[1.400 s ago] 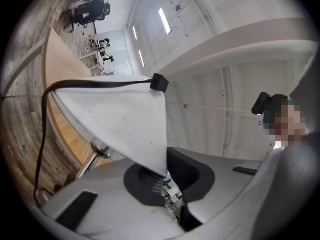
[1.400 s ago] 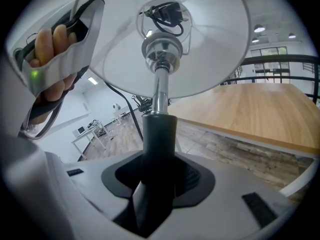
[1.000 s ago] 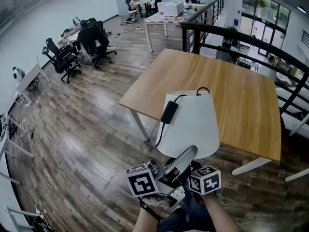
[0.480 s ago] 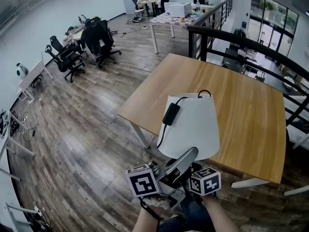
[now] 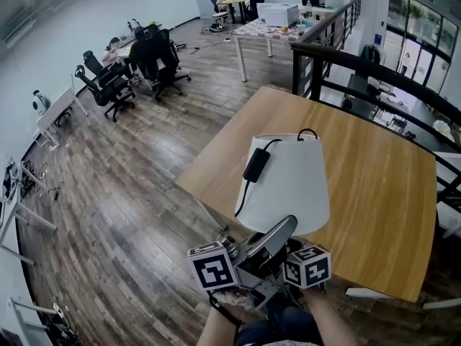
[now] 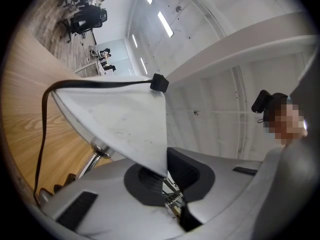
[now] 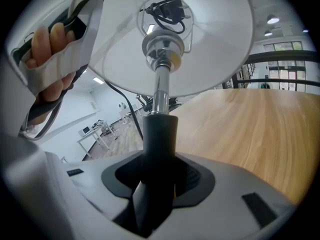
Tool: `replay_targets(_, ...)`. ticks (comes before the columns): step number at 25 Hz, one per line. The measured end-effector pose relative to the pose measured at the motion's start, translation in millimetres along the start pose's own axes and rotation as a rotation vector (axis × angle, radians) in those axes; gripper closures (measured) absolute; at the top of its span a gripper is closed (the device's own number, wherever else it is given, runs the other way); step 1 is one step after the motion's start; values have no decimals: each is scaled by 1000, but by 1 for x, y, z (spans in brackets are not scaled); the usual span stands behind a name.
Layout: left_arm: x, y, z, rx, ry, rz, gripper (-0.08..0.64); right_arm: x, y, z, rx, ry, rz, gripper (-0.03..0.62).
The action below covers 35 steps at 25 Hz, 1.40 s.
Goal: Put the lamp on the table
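Floor point(image 5: 122, 193): dark wood planks, with office chairs point(image 5: 155, 60) far off at the left.
Surface point(image 5: 382, 171): light wood top, bare, ahead of the person.
Lamp point(image 5: 288, 182): carried upright in the air by both tools, seen against the surface's near edge, not standing on it.
Shade point(image 7: 200, 49): white, cone-shaped, wide end down.
Right tool point(image 7: 159, 184): clamped on the black sleeve of the stem point(image 7: 159, 126) under the shade.
Left tool point(image 6: 167, 176): jaws together, pinching the shade's lower rim.
Cord point(image 5: 253, 166): black, draped over the shade's outside, with a small black block on it.
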<state>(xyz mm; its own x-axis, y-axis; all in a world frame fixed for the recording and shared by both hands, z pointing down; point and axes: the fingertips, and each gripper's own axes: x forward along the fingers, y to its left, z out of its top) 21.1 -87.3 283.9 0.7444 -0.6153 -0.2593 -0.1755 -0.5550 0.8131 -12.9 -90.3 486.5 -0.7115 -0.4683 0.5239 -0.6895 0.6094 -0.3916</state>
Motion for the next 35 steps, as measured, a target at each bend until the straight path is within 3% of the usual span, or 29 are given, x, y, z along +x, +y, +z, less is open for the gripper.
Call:
replay_targets(26, 50, 75, 56, -26, -3, 22, 549, 64, -62, 51, 6, 38, -4, 428)
replay_targets(35, 68, 102, 99, -46, 10, 10, 549, 95, -80, 87, 21, 43, -28, 428)
